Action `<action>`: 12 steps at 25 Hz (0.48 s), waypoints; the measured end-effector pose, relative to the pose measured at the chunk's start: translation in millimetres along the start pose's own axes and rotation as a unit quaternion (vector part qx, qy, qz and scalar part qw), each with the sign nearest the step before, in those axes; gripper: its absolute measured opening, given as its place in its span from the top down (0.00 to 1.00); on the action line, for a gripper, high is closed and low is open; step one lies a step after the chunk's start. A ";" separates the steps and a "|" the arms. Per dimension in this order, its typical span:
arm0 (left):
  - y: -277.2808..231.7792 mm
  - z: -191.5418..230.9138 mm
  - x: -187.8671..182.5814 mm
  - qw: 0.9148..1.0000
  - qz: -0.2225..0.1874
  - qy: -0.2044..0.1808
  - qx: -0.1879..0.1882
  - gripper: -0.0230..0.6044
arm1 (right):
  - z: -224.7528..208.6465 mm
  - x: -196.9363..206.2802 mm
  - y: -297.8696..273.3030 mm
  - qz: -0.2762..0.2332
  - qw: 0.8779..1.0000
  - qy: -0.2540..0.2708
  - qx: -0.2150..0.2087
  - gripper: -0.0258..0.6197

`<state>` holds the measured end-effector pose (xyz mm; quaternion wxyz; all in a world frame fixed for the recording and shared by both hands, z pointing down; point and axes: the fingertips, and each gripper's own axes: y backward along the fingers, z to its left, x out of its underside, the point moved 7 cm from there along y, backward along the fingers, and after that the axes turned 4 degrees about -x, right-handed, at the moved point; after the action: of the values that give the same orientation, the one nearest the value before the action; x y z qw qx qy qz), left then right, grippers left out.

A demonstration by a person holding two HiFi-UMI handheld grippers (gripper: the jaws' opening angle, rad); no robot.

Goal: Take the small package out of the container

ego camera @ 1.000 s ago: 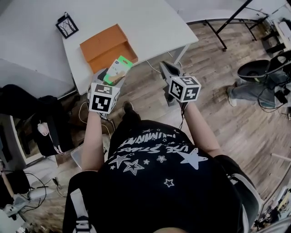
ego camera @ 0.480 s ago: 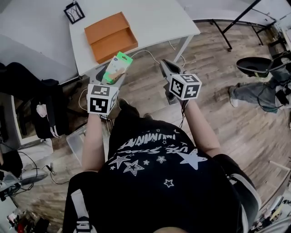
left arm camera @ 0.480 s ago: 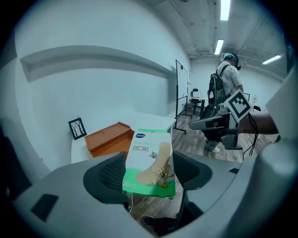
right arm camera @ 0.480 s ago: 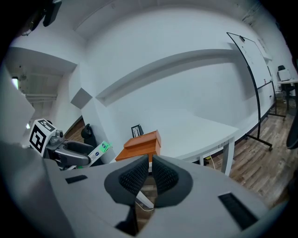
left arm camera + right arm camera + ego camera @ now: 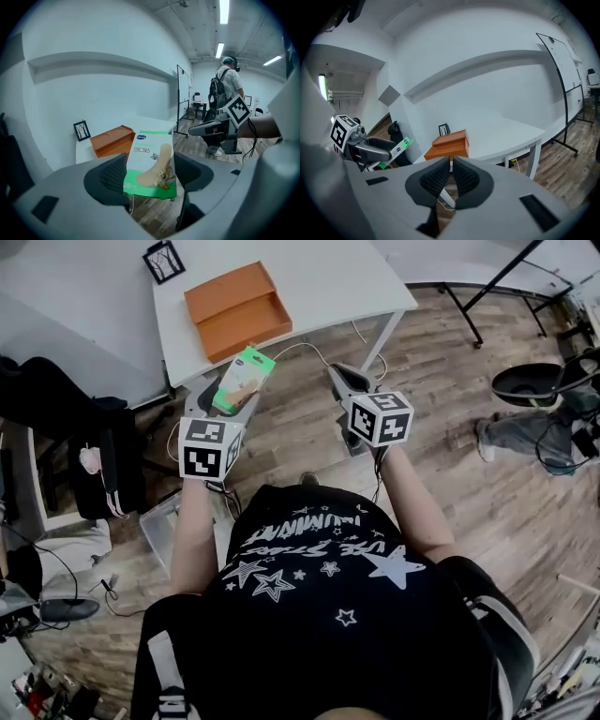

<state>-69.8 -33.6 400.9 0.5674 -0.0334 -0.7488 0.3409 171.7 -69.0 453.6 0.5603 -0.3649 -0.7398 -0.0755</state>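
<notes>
My left gripper is shut on the small green-and-white package, a flat box with a plaster printed on it, held in the air over the wooden floor in front of the table. The orange open container sits on the white table, apart from the package. My right gripper hangs beside it to the right, jaws shut with nothing between them. In the right gripper view the left gripper with the package shows at the left.
A small black picture frame stands on the table behind the container. Black bags and a plastic bin lie at the left on the floor. Another person stands far off. An office chair base is at the right.
The table and container have drifted further away from the grippers as the person stepped back. The left gripper keeps hold of the package; the right gripper stays shut.
</notes>
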 end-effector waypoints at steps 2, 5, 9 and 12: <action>5.3 3.6 2.7 1.000 -0.003 0.002 0.001 0.41 | 7.2 3.6 -1.2 0.004 1.000 0.000 0.001 0.88; 15.3 8.4 10.1 1.000 -0.008 0.007 0.004 0.41 | 21.0 11.6 -2.8 0.011 1.000 0.001 0.000 0.88; 33.4 16.4 31.5 1.000 -0.009 0.011 0.013 0.41 | 47.9 24.1 -6.3 0.021 1.000 0.006 0.003 0.88; 51.3 17.0 50.2 1.000 -0.006 0.012 0.020 0.41 | 70.1 34.0 -1.1 0.023 1.000 0.009 0.005 0.88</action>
<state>-119.6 19.6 412.1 0.5792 -0.0216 -0.7352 0.3515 113.2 -17.9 458.7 0.5704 -0.3786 -0.7262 -0.0626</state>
